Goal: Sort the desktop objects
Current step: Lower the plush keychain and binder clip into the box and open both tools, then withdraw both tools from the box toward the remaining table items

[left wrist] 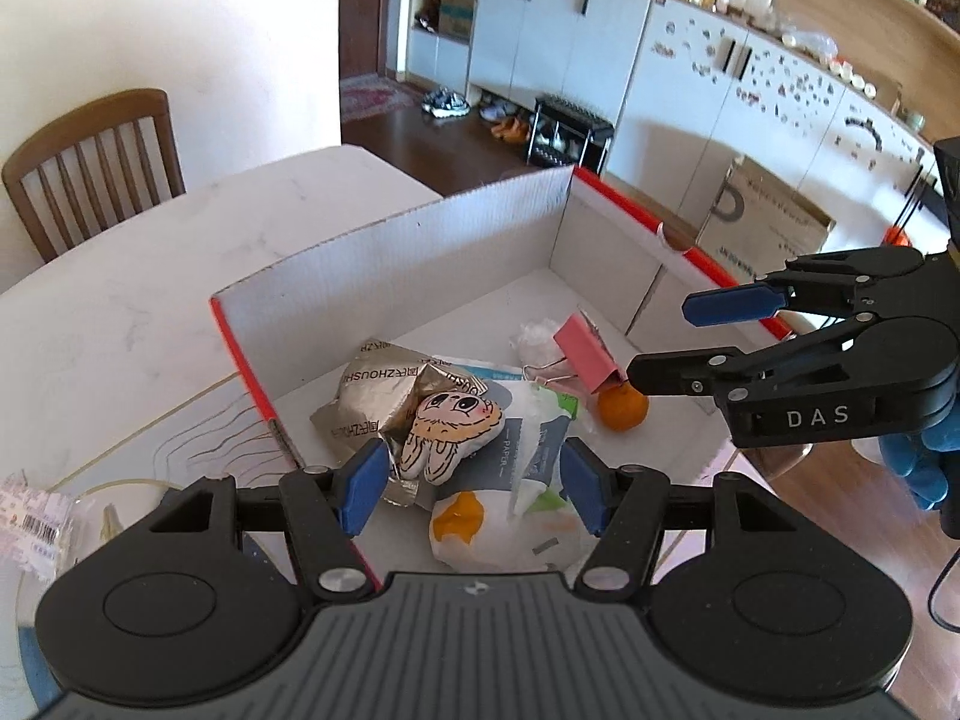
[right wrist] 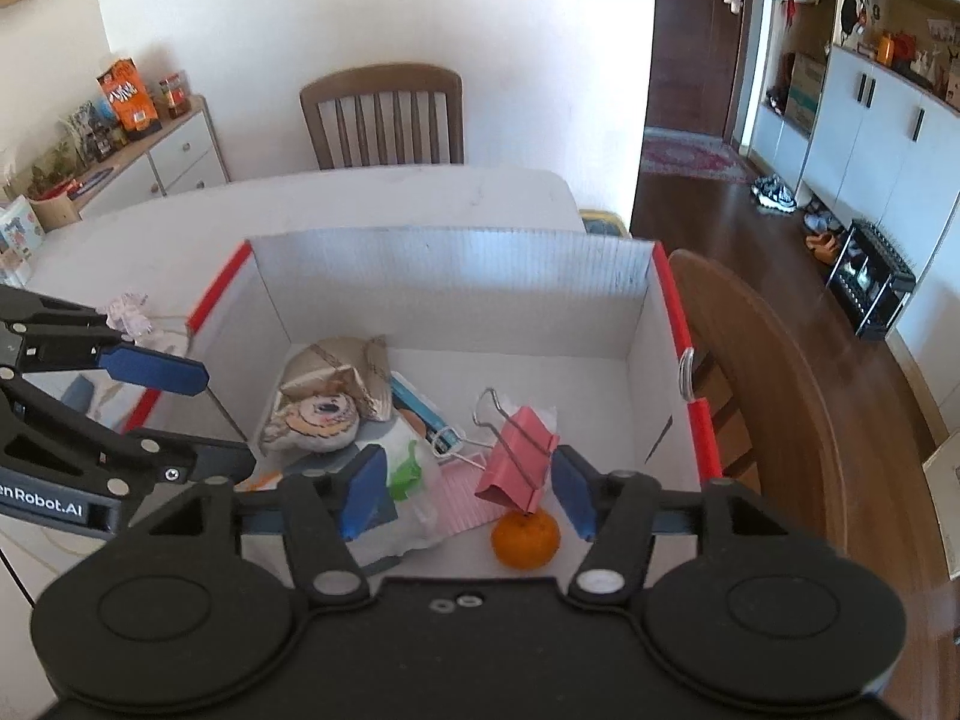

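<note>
On the white table (right wrist: 420,198) the box (right wrist: 456,276) holds the sorted clutter; my left gripper (left wrist: 474,489) and right gripper (right wrist: 468,489) hover released, empty, and the pink binder clip (right wrist: 516,462) lies nearest my right.

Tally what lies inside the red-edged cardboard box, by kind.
Pink binder clip: 1
Small orange: 1
Cartoon-face plush: 1
Crumpled foil wrapper: 1
White paper packet with green print: 1
White wrapper with orange patch: 1
White crumpled wad: 1
Total: 7 that can be told apart in the box.
</note>
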Action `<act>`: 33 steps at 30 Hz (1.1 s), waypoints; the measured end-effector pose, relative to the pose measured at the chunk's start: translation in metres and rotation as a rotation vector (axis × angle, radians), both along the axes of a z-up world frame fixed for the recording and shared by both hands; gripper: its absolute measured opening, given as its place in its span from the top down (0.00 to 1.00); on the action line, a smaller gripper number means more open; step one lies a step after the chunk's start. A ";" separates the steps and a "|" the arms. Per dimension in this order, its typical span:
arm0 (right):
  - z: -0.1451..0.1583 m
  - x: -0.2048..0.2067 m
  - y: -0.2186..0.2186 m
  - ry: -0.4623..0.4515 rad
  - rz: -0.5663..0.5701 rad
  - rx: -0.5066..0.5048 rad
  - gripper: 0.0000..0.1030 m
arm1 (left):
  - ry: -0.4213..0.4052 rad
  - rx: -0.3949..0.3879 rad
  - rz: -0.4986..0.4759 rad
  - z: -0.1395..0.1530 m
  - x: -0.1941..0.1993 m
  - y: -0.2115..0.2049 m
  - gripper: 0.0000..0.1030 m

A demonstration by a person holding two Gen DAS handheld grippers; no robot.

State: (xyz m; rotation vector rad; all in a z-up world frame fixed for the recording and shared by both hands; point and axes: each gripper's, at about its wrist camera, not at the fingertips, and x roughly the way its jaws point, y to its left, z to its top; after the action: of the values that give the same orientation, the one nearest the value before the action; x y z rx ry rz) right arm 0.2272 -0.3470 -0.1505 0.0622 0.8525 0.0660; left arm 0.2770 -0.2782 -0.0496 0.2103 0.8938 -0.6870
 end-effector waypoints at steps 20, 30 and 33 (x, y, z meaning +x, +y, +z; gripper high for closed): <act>0.014 -0.029 0.031 -0.053 -0.023 0.000 0.18 | -0.062 -0.099 0.046 0.019 -0.045 0.063 0.30; 0.025 -0.037 0.070 -0.061 -0.053 -0.054 0.15 | -0.078 -0.113 -0.030 0.014 -0.053 0.107 0.17; 0.026 -0.036 0.082 -0.058 -0.058 -0.056 0.14 | -0.086 -0.117 -0.044 0.014 -0.053 0.121 0.12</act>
State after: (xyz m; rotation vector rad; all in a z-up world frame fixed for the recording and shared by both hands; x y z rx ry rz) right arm 0.1910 -0.2647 -0.1243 0.0318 0.7937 -0.0105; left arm 0.2242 -0.1576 -0.0358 0.1539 0.7659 -0.7633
